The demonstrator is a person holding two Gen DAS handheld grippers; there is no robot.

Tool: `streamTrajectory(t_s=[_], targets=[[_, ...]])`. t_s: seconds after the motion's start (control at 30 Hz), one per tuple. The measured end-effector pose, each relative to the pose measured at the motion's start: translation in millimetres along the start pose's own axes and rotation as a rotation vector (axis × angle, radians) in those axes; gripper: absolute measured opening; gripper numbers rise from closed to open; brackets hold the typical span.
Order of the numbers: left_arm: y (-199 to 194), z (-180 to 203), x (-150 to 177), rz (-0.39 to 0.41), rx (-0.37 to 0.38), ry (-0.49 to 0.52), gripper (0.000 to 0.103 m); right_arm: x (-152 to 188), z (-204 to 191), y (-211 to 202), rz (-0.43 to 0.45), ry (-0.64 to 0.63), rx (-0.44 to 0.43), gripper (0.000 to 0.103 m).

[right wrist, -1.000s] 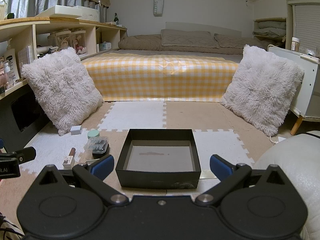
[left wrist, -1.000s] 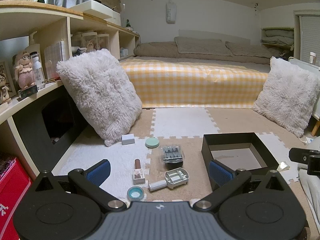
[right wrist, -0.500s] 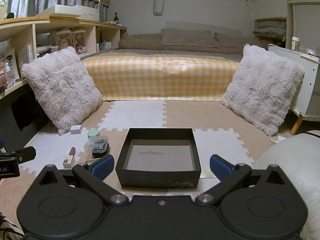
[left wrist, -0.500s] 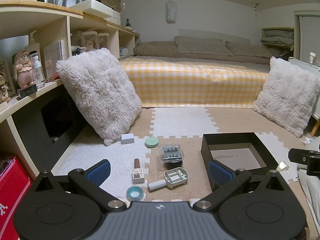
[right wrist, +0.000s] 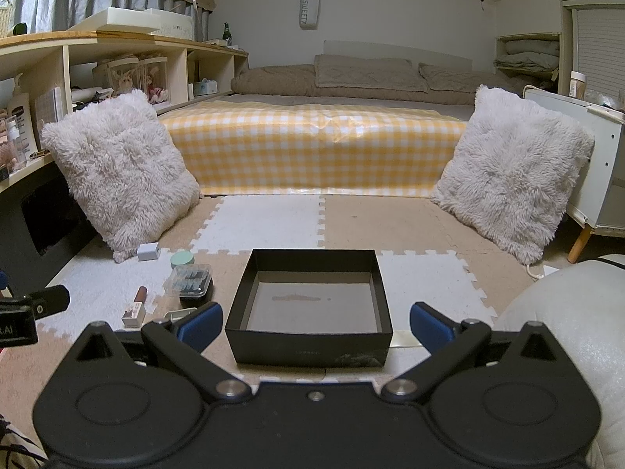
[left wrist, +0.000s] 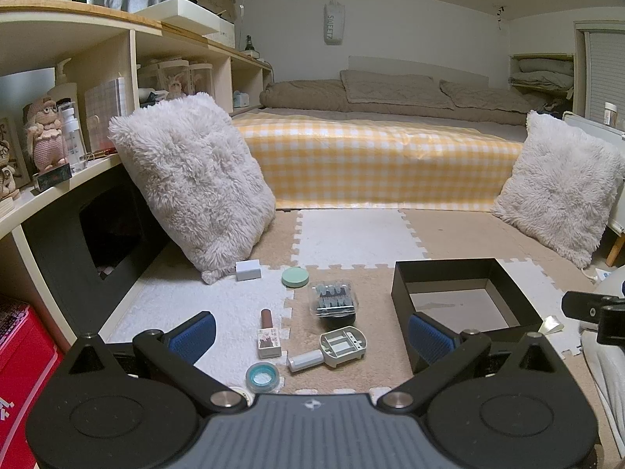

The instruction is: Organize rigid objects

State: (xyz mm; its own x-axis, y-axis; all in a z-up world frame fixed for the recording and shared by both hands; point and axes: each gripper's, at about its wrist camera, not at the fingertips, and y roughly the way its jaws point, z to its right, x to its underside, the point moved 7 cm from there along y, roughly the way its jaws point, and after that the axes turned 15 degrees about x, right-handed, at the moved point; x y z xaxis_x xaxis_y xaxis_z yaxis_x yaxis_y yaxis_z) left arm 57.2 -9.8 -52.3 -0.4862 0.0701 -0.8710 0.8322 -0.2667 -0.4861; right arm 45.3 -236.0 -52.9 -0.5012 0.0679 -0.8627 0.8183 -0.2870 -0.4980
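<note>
Both tongs (left wrist: 308, 334) (right wrist: 314, 322) wide; black box (right wrist: 308, 348) empty

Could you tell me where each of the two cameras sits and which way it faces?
Left wrist: on the left gripper, low over the mat, facing the bed; open fingers frame the small items; the right gripper peeks in at right.
Right wrist: on the right gripper, facing the bed, open around the black box.
Shared: box, green round tin, both pillows.
</note>
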Motion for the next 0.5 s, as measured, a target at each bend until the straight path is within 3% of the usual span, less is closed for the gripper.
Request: streamTrajectory(t_s=[0.5], targets=[[0.1, -0.6, -0.5, -0.002, 0.002, -0.002, 0.103, -0.4, -0.8, 0.1, -0.001, -0.001, 0.000, 0.103]])
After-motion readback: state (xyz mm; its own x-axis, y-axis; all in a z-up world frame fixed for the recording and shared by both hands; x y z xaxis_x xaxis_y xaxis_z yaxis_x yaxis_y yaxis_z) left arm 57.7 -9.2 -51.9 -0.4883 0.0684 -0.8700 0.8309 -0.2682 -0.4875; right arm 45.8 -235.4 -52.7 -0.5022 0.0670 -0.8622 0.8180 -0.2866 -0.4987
